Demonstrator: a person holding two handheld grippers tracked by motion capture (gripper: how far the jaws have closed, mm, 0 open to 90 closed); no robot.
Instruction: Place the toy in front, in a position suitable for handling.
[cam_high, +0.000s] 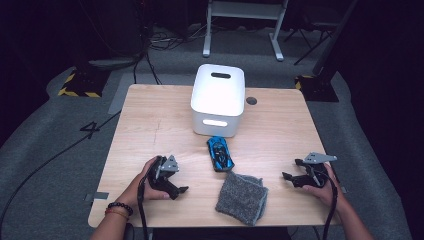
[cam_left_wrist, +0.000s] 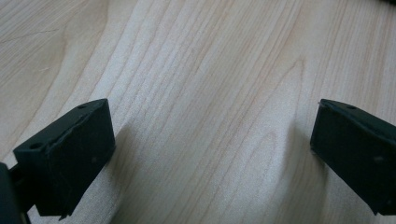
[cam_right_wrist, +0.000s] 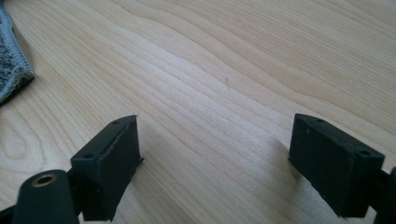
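A blue and black toy car (cam_high: 220, 153) lies on the wooden table (cam_high: 150, 125) just in front of a white lidded bin (cam_high: 218, 99). A folded grey cloth (cam_high: 242, 197) lies near the front edge, right of centre; its edge (cam_right_wrist: 11, 60) shows at the left of the right gripper view. My left gripper (cam_high: 182, 190) rests low at the front left, open, with bare wood between its pads (cam_left_wrist: 70, 158). At the front right my right gripper (cam_high: 292, 170) is held open too, pointing toward the cloth, with nothing between its pads (cam_right_wrist: 109, 163).
A small dark round hole (cam_high: 251, 100) marks the table beside the bin. Behind the table stand a white metal frame (cam_high: 245, 20), cables on grey floor, and yellow-black striped bases (cam_high: 80, 82). Bare wood lies left and right of the bin.
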